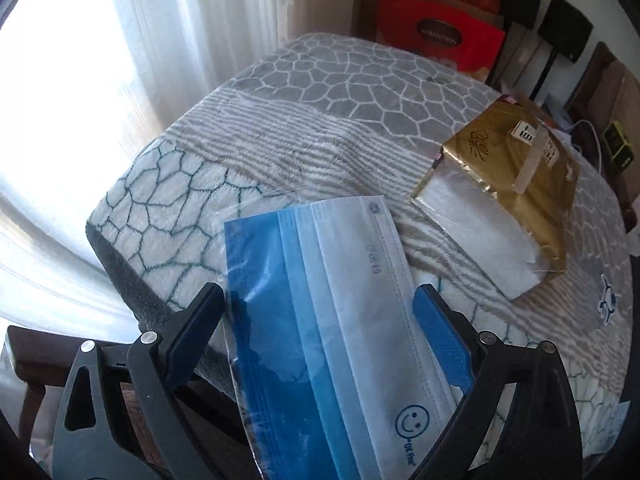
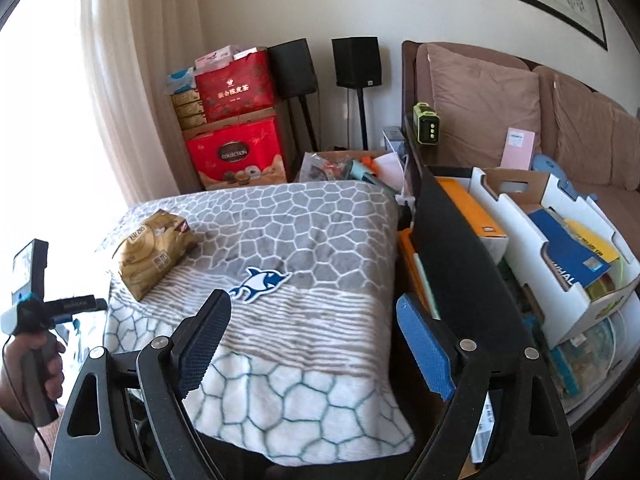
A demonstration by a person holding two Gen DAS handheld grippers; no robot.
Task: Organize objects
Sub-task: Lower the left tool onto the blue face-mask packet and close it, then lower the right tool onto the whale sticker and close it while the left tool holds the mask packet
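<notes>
A clear-wrapped pack of blue face masks lies on the near edge of the blanket-covered table and overhangs it. My left gripper stands open, its wide fingers on either side of the pack and not pressing it. A gold pack of tissues lies to the right on the blanket. In the right wrist view the same gold pack is at the far left. My right gripper hovers open over the blanket with nothing between its fingers. A hand holds the left gripper's handle at the left edge.
Red gift boxes are stacked behind the table beside two black speakers. White cardboard boxes with books and a black panel stand at the right, before a brown sofa. Curtains hang at the left.
</notes>
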